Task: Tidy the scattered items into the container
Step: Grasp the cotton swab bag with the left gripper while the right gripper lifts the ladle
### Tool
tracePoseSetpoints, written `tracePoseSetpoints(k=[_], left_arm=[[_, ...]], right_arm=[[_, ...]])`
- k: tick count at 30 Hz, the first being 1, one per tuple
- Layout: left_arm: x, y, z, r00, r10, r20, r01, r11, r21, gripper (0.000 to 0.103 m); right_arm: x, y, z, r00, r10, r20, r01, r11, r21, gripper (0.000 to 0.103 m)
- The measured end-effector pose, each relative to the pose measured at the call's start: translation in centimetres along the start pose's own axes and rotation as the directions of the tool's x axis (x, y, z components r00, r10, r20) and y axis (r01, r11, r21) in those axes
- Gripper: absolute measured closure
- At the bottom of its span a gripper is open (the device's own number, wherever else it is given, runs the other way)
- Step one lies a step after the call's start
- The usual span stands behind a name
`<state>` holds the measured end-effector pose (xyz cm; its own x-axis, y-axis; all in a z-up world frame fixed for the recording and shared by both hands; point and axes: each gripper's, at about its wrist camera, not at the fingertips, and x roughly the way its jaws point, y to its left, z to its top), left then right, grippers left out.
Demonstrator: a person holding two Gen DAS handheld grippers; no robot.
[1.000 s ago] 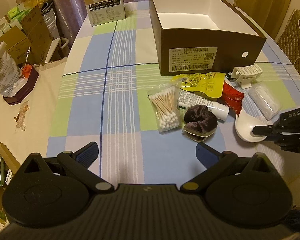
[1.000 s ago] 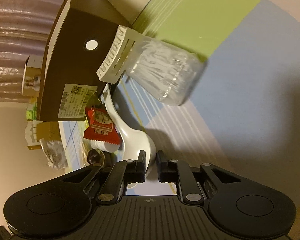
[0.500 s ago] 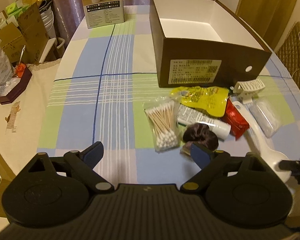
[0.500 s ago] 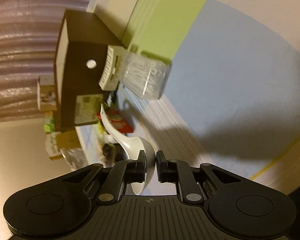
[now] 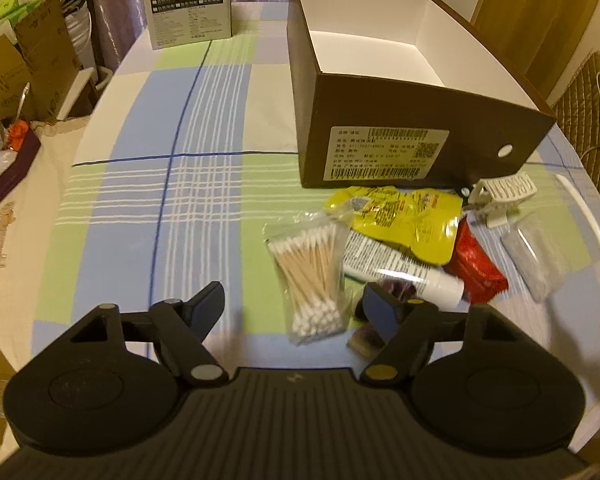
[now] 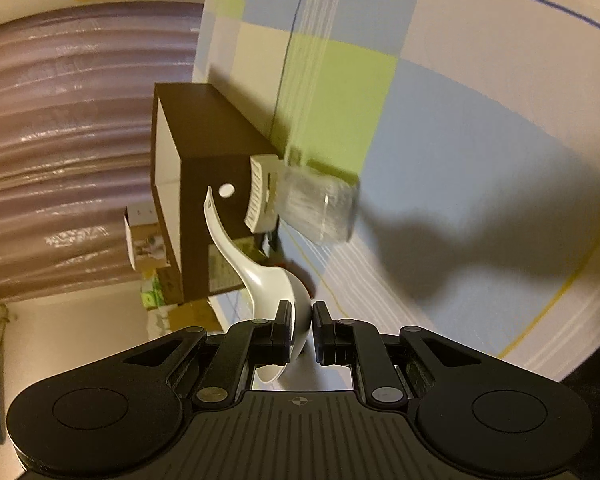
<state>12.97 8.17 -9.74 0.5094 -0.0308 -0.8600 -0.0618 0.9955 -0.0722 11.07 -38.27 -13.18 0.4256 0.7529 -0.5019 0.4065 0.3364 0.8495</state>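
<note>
Cardboard box (image 5: 380, 128) sits open at twelve o'clock of the clutter. White spoon (image 6: 260, 280), rigid, glossy, likely slippery, is clamped at its bowl rim by the right gripper (image 6: 302, 330). Cotton swabs (image 5: 312, 268), a light soft bag, lie before the wide-spread left gripper (image 5: 296, 304).

Left wrist view: raised over the near table edge, facing far across the checked tablecloth (image 5: 188, 184). Right wrist view: rolled sideways, low, close by the right-hand clutter. Shared: open brown cardboard box (image 5: 384, 120) (image 6: 216, 148), white plastic hair claw (image 5: 504, 196) (image 6: 260, 192), white ceramic spoon (image 5: 596, 248) (image 6: 256, 276).
</note>
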Motion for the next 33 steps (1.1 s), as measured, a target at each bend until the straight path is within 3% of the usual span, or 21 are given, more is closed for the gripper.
tracePoseSetpoints(k=[6, 10, 20, 33], left_arm=[[2.5, -0.4, 1.1, 1.000, -0.001, -0.029, 0.001, 1.000, 0.007, 0.042], [4.1, -0.2, 1.2, 0.998, -0.009, -0.059, 0.008, 1.000, -0.003, 0.057], [4.6, 0.0, 0.2, 0.997, -0.003, -0.072, 0.004, 1.000, 0.003, 0.079], [-2.8, -1.3, 0.9, 0.995, 0.061, 0.079, -0.058, 0.997, -0.048, 0.080]], right_arm=[[-0.5, 0.8, 1.6, 1.000, 0.019, 0.025, -0.019, 1.000, 0.007, 0.088], [-0.6, 1.1, 2.7, 0.999, 0.032, 0.029, -0.033, 0.999, 0.018, 0.088], [0.9, 2.3, 5.1, 0.994, 0.096, -0.045, -0.094, 0.995, 0.035, 0.088], [3.8, 4.4, 8.4, 0.965, 0.163, -0.205, -0.159, 0.987, 0.036, 0.088]])
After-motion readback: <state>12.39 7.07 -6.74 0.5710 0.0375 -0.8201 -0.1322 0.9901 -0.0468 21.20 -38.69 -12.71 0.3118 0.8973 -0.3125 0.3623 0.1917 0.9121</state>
